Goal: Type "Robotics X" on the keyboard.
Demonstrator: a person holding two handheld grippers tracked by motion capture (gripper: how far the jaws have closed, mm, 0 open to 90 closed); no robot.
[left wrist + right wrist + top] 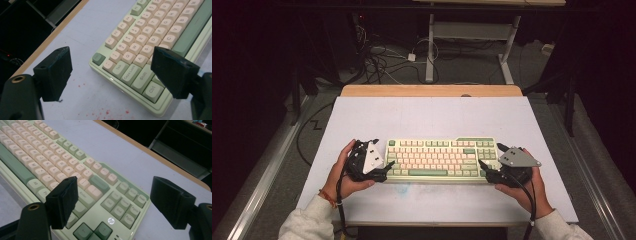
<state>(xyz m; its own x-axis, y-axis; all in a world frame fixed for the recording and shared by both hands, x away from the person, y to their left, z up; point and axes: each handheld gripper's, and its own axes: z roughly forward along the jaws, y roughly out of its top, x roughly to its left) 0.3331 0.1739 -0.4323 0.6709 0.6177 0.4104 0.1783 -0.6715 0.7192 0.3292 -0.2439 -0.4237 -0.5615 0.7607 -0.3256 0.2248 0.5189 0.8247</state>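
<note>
My tongs flank the keyboard, both spread and holding nothing.

High view: the keyboard (441,159) lies at lower centre of the white surface (432,120), left tongs (387,169) and right tongs (486,166) at its ends. Left gripper view: Tab, Caps Lock, Shift, Ctrl legible; red specks (105,112) nearby. Right gripper view: hp logo (111,221), Enter key.

The keyboard (140,50) is showing a smooth plastic case in pale green with a slight sheen, its keycaps looking matt. The table (427,117) is presenting a matt, pale sheet surface, with a bare wood edge (432,90) showing at the far side. The jaws of both grippers are looking like matt black plastic, slightly rough.
</note>
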